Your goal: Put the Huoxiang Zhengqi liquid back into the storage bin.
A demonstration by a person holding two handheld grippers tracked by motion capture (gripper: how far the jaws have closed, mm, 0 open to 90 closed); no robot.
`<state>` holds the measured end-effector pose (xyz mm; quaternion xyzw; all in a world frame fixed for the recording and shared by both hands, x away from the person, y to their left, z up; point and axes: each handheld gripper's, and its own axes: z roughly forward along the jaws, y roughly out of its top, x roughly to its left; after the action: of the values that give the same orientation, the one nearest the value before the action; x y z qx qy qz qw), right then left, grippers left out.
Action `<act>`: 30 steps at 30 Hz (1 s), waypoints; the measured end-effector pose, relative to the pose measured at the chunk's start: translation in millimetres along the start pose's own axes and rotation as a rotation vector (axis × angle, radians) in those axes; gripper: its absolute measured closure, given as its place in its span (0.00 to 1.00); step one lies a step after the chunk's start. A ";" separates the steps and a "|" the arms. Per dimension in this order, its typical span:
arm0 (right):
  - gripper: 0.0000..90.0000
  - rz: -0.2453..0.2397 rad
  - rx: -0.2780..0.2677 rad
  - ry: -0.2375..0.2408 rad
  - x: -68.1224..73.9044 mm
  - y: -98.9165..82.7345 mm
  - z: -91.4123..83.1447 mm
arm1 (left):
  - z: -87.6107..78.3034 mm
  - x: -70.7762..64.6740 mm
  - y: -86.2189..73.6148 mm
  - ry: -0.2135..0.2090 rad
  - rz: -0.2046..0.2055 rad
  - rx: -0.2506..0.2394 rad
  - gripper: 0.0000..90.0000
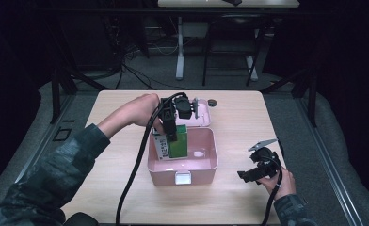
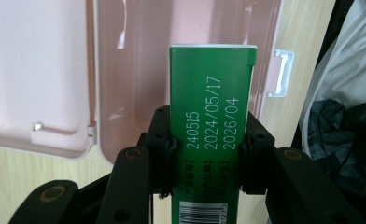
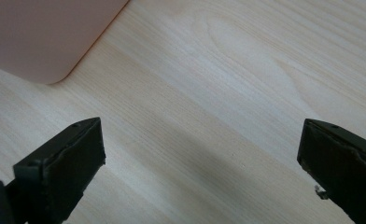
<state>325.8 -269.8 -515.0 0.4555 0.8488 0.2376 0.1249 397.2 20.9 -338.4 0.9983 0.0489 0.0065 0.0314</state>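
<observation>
We had the left hand-held gripper (image 2: pixel 204 154) clamped on the green carton (image 2: pixel 211 116), inside the open pink box (image 1: pixel 206 162); the right hand-held gripper (image 3: pixel 200 158) gaped empty over the bench (image 3: pixel 228 84).

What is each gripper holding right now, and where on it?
Left gripper clamps the green carton across its narrow sides, above the pink box. Right gripper is open, holding nothing.

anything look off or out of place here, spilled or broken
Nothing stands out. The left gripper holds the green carton upright at the left side of the open pink box, whose lid lies back on the table. The right gripper is open above bare wood. Nothing is spilled or damaged.
</observation>
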 end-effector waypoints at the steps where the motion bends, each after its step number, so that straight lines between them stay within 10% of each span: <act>1: 0.00 -0.001 0.000 -0.001 0.0 0.0 -0.1 | 1.9 -0.5 0.0 -0.002 0.003 -0.003 0.70; 30: 0.00 -0.001 0.005 0.002 -0.2 -0.4 -0.1 | 37.9 -8.6 -3.1 -0.043 0.013 0.019 0.70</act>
<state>325.6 -270.2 -515.1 0.4550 0.8499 0.2357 0.1231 389.0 20.8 -376.6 0.9987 0.0419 -0.0153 0.0230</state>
